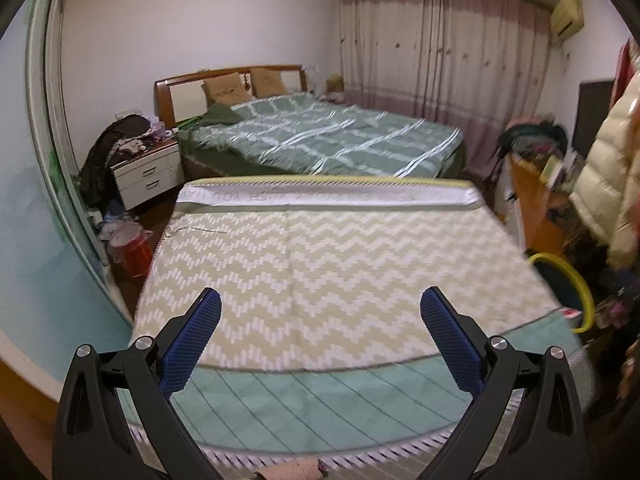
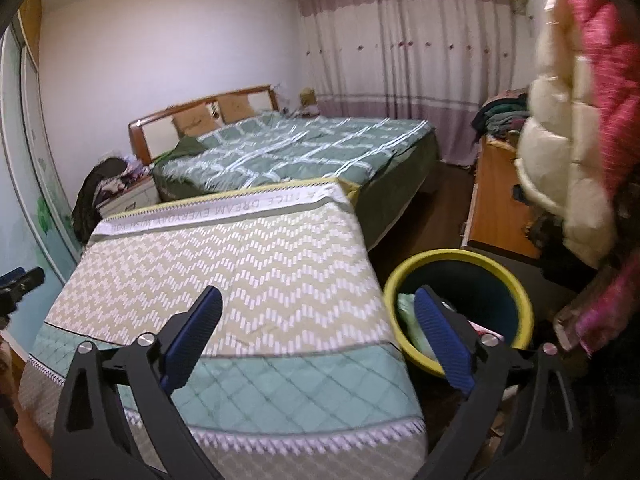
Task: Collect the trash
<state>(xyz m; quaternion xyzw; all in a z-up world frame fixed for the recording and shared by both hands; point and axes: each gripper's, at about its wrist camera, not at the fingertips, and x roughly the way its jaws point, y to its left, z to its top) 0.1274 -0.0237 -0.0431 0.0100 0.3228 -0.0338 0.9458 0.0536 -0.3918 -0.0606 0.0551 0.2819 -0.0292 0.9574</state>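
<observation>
Both tongs hang over a small bed [image 1: 340,264] covered with a zigzag spread. The left tongs [image 1: 320,332] stand wide apart with nothing between them. The right tongs [image 2: 318,334] are also spread wide and hold nothing; their right finger [image 2: 444,344] reaches over the yellow rim of a dark bin [image 2: 496,276] on the floor just beside the bed. Inside the bin lies some pale green and pink trash [image 2: 408,312]. A larger bed [image 2: 288,152] with a green checked quilt stands beyond.
</observation>
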